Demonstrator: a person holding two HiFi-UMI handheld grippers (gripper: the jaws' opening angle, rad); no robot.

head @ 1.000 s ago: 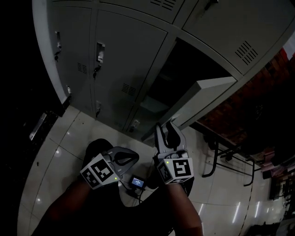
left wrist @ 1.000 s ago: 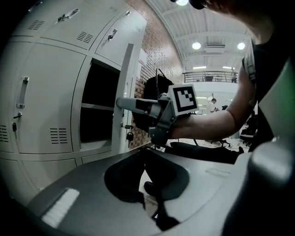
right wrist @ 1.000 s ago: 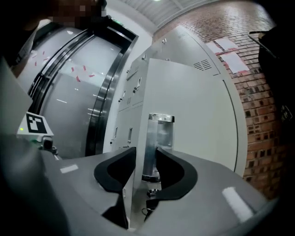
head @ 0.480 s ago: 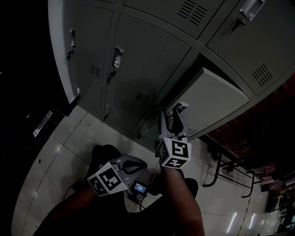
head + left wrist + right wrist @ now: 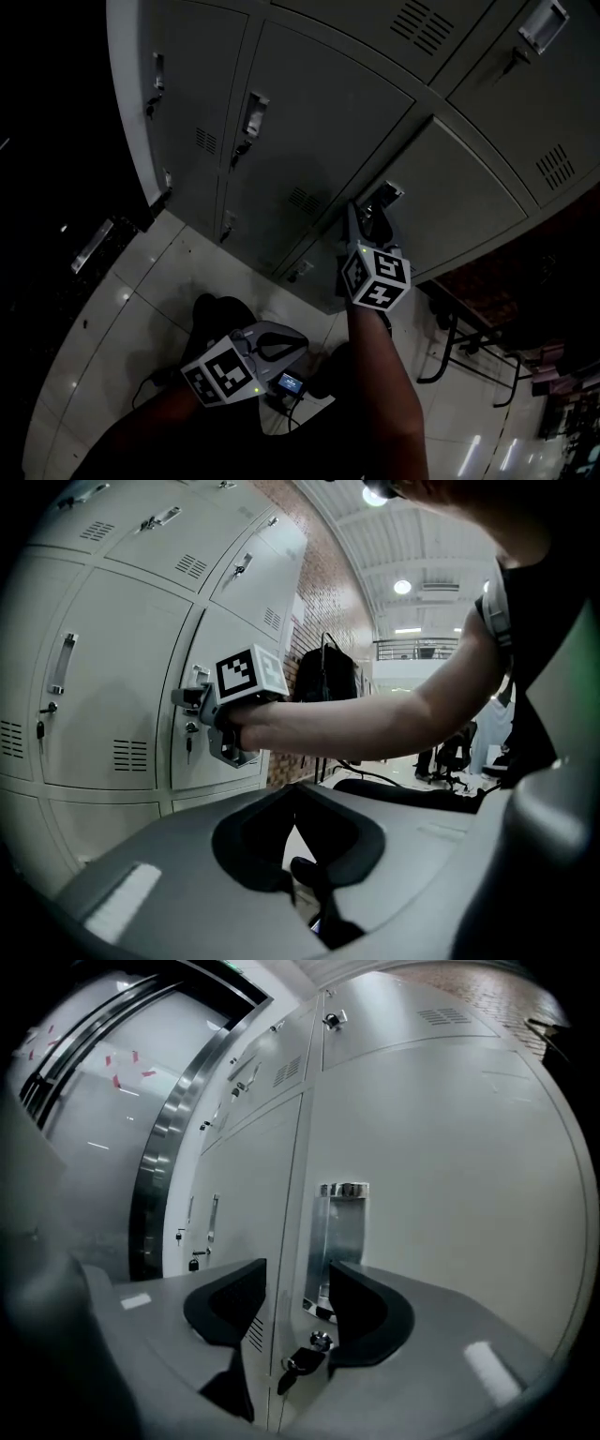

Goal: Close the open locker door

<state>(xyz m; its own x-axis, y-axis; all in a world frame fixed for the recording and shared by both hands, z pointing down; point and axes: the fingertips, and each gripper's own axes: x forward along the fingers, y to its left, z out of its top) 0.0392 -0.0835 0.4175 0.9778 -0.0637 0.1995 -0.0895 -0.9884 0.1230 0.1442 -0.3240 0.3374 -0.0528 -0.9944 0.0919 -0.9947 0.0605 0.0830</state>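
The grey locker door [image 5: 469, 202] now lies flush with the doors around it. My right gripper [image 5: 372, 217] points level at the door's latch edge, just below the metal handle plate [image 5: 392, 194]. In the right gripper view that handle plate [image 5: 342, 1237] and a key in its lock [image 5: 302, 1361] sit in the gap ahead of the right gripper [image 5: 298, 1321]. Its jaws have just been opening and stand open, and the pads press on nothing. The left gripper view shows the right gripper [image 5: 199, 703] at the door. My left gripper [image 5: 298, 343] hangs low by my leg, shut and empty.
Closed lockers with handles [image 5: 253, 114] fill the wall to the left and above. A chair's metal legs [image 5: 448, 349] stand on the tiled floor at right. A small lit device [image 5: 288, 382] sits by the left gripper. A dark framed doorway [image 5: 159, 1185] lies far left.
The locker door swung from wide open to flush with its frame. My right gripper moved forward with it, up in the head view, and its jaws spread. The left gripper stayed low.
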